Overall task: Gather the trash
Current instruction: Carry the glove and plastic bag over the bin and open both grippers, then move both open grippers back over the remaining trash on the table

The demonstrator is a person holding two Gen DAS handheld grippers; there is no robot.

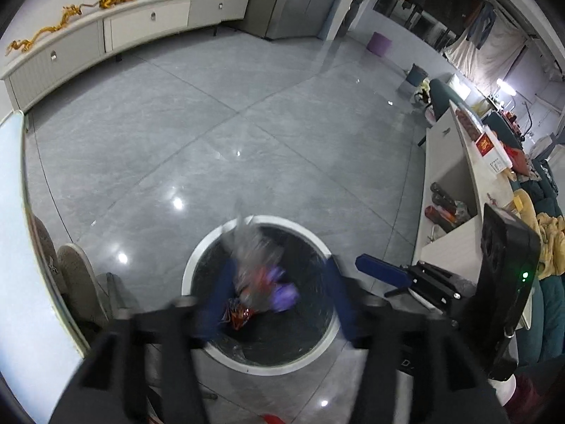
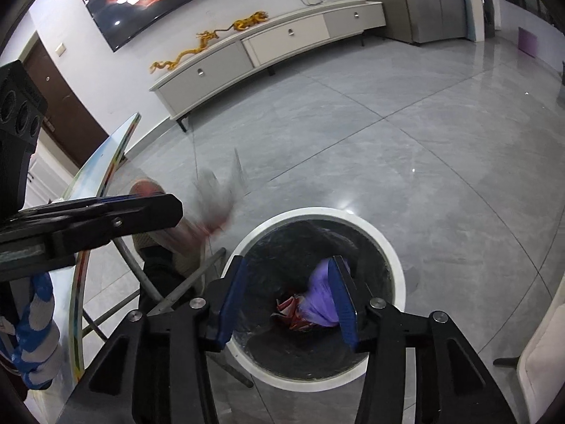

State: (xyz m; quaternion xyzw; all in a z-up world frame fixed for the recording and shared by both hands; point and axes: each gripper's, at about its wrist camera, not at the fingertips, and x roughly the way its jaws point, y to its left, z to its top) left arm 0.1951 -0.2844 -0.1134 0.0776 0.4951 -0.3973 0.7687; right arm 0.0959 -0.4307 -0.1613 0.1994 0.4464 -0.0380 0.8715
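Observation:
A round white-rimmed trash bin (image 1: 197, 247) with a black liner stands on the floor below both grippers; it also shows in the right wrist view (image 2: 388, 247). Inside lie a purple wrapper (image 2: 319, 300) and a red wrapper (image 2: 287, 309). My left gripper (image 1: 279, 275) is open above the bin, and a blurred silvery wrapper (image 1: 252, 247) is in the air between its fingers, loose. The same blurred wrapper (image 2: 219, 194) shows in the right wrist view beside the left gripper. My right gripper (image 2: 287, 274) is open and empty over the bin.
A glass table edge (image 2: 106, 176) lies at the left, with a metal chair frame (image 2: 197, 275) and a shoe (image 2: 166, 226) beneath. A white TV cabinet (image 2: 268, 49) runs along the far wall. A white counter (image 1: 459, 183) with clutter stands at the right. Grey tiled floor lies around.

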